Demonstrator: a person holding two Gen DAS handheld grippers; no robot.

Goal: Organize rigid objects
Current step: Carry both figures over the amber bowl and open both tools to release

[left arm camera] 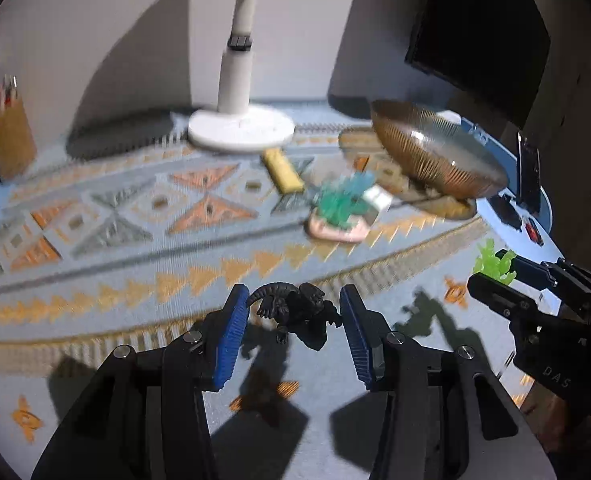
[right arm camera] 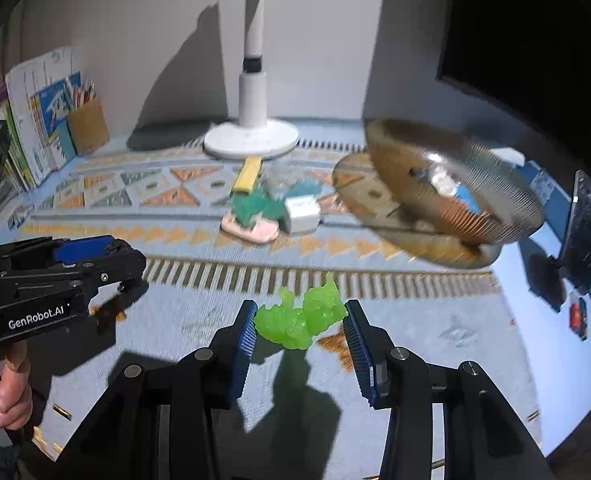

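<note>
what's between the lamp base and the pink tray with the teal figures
A yellow bar lies on the patterned mat between the white lamp base and the pink tray, its far end almost at the base. Both wrist views show it, the right more clearly.

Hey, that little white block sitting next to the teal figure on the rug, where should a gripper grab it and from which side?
Grip the white block across its two flat side faces, coming from above. The teal figure on its pink base sits against its left and the tilted ribbed bowl stands to the right, so a low sideways approach looks crowded. The view is blurred, so finer detail is unclear.
</note>
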